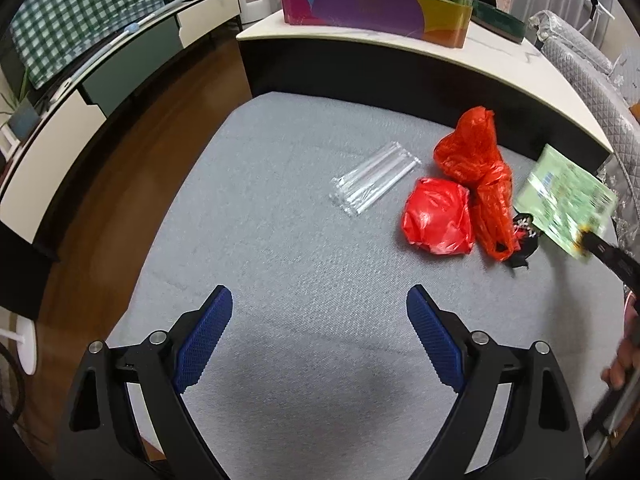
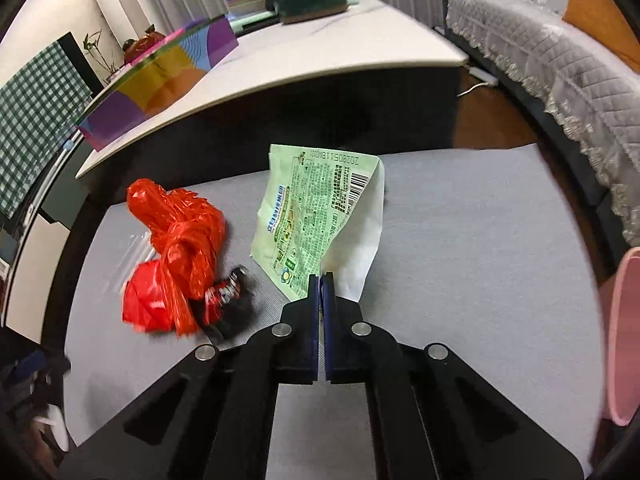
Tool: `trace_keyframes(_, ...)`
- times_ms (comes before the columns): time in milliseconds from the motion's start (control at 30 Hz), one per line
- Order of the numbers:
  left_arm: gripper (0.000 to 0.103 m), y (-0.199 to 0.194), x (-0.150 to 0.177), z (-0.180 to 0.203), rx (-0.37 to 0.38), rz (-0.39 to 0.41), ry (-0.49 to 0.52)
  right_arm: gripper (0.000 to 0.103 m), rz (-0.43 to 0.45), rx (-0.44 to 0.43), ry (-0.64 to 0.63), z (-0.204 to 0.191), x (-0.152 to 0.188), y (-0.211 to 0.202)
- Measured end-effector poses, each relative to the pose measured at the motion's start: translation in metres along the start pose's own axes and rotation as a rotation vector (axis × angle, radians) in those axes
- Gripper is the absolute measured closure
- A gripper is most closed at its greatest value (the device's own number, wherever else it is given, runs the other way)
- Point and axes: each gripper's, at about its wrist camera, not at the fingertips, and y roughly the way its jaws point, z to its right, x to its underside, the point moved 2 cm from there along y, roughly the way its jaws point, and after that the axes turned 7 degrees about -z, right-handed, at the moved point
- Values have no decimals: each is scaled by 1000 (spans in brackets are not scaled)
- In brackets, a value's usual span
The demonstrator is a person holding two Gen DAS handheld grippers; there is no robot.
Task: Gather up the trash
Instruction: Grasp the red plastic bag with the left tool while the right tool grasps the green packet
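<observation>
The right gripper (image 2: 321, 280) pinched the green wrapper's (image 2: 316, 216) near corner, pink bin (image 2: 624, 336) just rightward; the left gripper (image 1: 320, 300) hung wide, empty.

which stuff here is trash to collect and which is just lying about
Trash: green wrapper pinched in the right gripper, red plastic bags, clear straws, small black wrapper.
Lying about: colourful box, green checked cloth.

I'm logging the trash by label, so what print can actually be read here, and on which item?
"20280511BK001", uncertain, seen upside down: top edge of the green wrapper in the right gripper.
Wrapper's other print and barcode: too small.
Black-and-red wrapper: blurred.
</observation>
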Motion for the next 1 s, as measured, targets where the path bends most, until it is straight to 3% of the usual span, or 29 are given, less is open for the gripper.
trace_keyframes(267,17,-9,-2,27,51,51,3,101,-5,70,-1,62,40,-69)
trace_keyframes(433,17,-15,-13,54,120,77,19,101,94,101,35,105,63,-115)
trace_keyframes(667,20,5,-64,111,159,50,38,101,95,112,85,147,59,-111)
trace_keyframes(833,41,50,-83,156,118,-38,106,101,82,136,122,169,55,-104)
trace_keyframes(967,44,70,-89,168,126,-88,122,101,44,127,131,179,56,-94)
trace_keyframes(1000,49,72,-89,170,115,-85,136,101,32,120,138,180,56,-91)
